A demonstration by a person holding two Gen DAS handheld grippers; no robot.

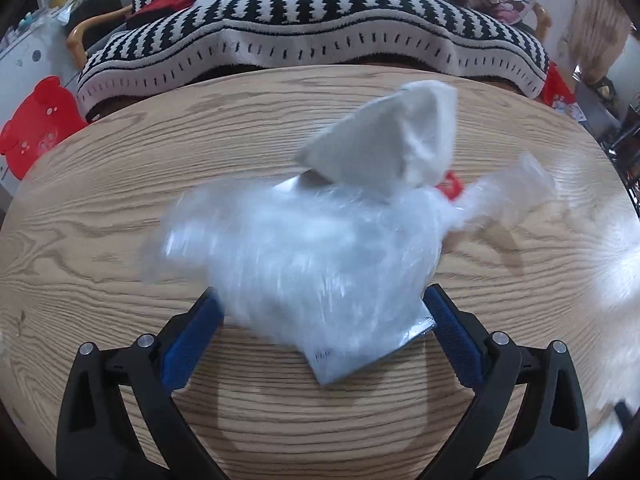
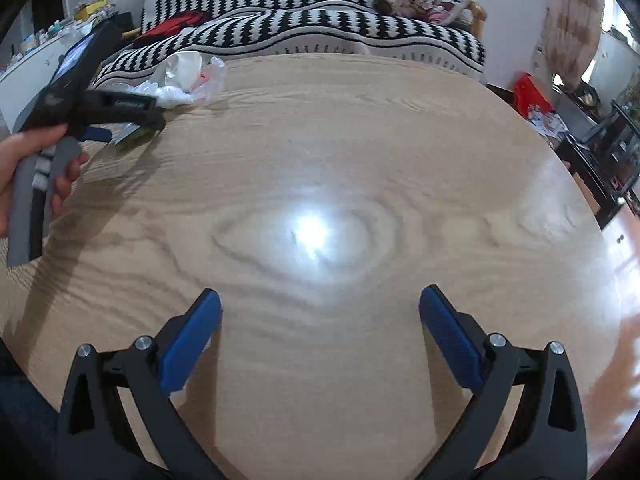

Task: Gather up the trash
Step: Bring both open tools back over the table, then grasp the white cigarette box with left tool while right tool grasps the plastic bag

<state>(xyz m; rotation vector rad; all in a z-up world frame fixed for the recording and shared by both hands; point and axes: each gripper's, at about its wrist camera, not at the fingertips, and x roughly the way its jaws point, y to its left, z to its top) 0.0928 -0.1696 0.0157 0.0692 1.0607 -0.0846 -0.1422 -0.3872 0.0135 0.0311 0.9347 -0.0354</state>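
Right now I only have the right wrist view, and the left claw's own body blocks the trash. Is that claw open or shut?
Observer: Open. The left claw has its jaws spread, one on each side of the clear plastic bag.
Operator: Anything under the bag?
Observer: A flat silvery packet, its corner close to the claw's right finger.
Operator: And on top?
Observer: A crumpled white tissue stands at the pile's far side, on the wooden table.

Both grippers: left gripper [image 1: 322, 304], right gripper [image 2: 320, 306], black linkage arms, silver screws, blue ribbed pads [image 2: 192, 340]; grey handle [image 2: 24, 208].
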